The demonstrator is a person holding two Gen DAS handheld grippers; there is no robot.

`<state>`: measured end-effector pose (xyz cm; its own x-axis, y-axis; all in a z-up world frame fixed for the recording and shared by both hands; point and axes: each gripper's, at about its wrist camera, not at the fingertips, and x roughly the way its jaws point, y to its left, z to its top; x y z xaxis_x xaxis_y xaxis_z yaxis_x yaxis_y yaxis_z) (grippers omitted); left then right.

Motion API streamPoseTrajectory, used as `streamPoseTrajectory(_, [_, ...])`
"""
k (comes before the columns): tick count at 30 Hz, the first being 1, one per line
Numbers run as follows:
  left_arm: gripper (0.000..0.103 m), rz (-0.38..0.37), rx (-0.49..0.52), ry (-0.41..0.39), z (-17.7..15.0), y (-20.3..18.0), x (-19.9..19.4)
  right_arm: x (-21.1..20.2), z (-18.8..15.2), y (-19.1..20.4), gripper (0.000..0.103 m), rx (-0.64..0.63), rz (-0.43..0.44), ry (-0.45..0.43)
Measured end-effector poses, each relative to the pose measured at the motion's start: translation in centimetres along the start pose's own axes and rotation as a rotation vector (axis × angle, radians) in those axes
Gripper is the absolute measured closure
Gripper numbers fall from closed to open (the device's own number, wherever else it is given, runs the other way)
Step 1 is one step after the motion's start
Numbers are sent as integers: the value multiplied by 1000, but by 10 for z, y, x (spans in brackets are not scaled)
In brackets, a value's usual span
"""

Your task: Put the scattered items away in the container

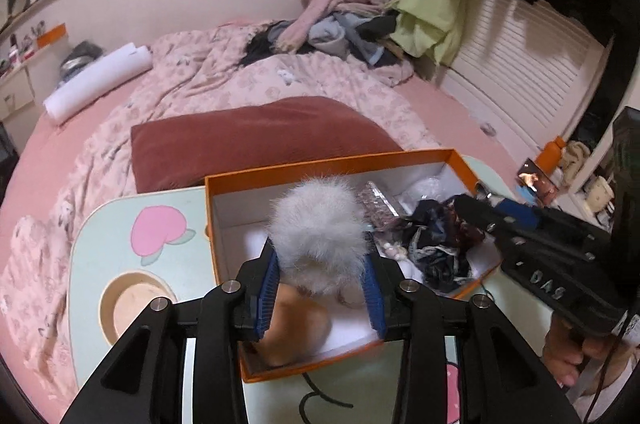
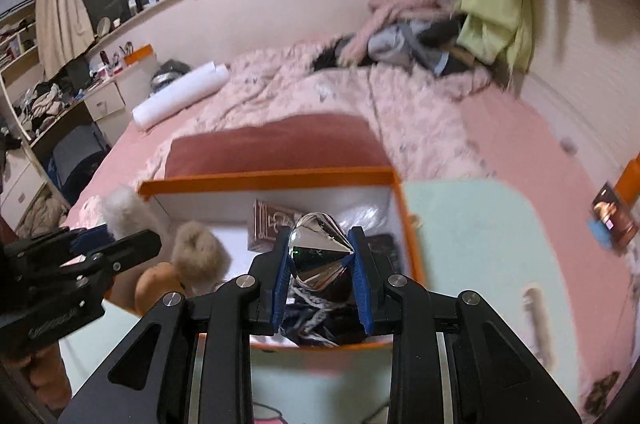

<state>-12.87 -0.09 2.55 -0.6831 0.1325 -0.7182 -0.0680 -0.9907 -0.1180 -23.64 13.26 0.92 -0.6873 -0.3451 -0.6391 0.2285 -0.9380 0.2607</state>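
An orange box [image 1: 320, 163] with a white inside stands on a pale green lap table [image 1: 92, 264] on the bed. My left gripper [image 1: 320, 252] hangs over the box's near left part, its blue pads against a white fluffy pompom [image 1: 316, 216]. Below it lie an orange plush piece [image 1: 296, 328] and a beige pompom [image 2: 200, 248]. My right gripper [image 2: 321, 238] is shut on a shiny silver faceted piece [image 2: 320, 260] above dark cloth [image 2: 320, 320] in the box [image 2: 264, 179]. A pink patterned pack [image 2: 268, 224] lies further back. In the left wrist view the right gripper [image 1: 480, 212] reaches in from the right.
A red-brown pillow [image 1: 260, 135] lies just behind the box. The table has a round cup hole [image 1: 132, 304] and a black cord [image 1: 320, 396] near its front. A white paper roll [image 1: 100, 79] and a heap of clothes [image 1: 340, 23] lie on the pink bedding.
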Motion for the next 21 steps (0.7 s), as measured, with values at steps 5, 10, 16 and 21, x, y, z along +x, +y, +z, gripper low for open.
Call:
streamPoseTrajectory(5, [24,26,19,-31,-4,0,-7,5,-1,3,38,18,-14,38])
streamPoseTrajectory(10, [18,29,3,-40,-5,4,-16,-15,-4,12,28,-31,-67,-26])
streamPoseTrajectory(16, [18,9,-9,-63,-11,6,-29,-23,-6,11,28,-33,-79,-25])
streamPoseTrajectory(21, [16,-1,2,-73,-25,-3,-53,-39,-17,7,28,-9,-51,-26])
